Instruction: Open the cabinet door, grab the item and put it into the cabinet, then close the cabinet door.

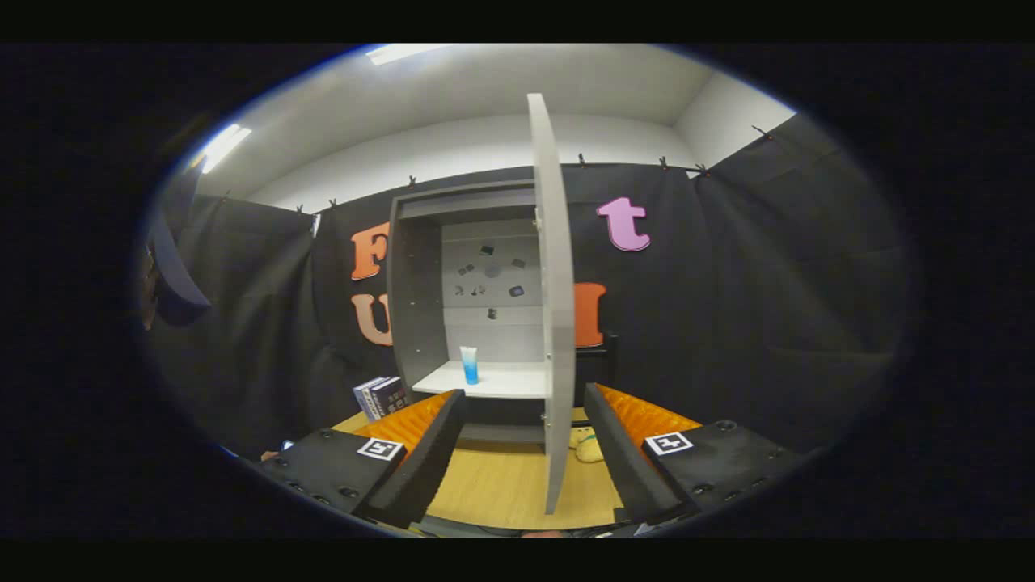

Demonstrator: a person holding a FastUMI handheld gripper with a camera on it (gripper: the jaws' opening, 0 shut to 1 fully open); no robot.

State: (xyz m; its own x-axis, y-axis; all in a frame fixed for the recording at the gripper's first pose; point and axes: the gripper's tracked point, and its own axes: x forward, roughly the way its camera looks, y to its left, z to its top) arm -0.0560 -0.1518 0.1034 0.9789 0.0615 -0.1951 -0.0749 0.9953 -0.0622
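A grey cabinet [420, 283] stands on the wooden table beyond my fingers. Its door [554, 307] is swung out towards me and shows edge-on, its lower end reaching down between my two fingers. A small tube with a blue lower half [469, 364] stands upright on the white shelf [501, 380] inside the cabinet. My gripper [524, 453] is open, fingers spread to either side of the door's edge and not touching it. Several small dark pieces stick on the cabinet's back wall.
A stack of books [382, 397] lies on the table just left of the cabinet. A pale yellowish object [588, 445] sits on the wooden table [501, 485] right of the door, partly hidden by it. Black cloth walls close the booth all round.
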